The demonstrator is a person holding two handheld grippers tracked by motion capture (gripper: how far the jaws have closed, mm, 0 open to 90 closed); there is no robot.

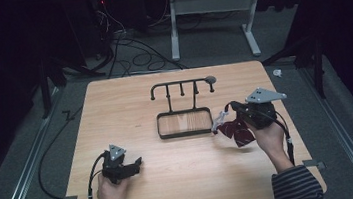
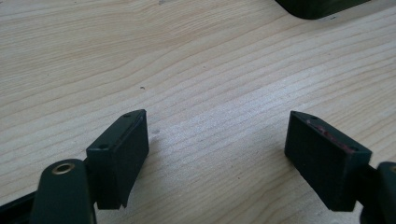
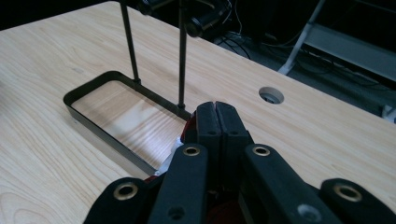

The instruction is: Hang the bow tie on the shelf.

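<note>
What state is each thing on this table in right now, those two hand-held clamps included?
Left gripper: jaws wide open, empty, low over the bare wooden table.
Right gripper: jaws shut on a dark red cloth item, held beside the tray.
Dark red cloth item: hanging from the jaws, with a pale tag on it.
Black hook rack: upright, hooks empty.
Rack's tray: empty.
</note>
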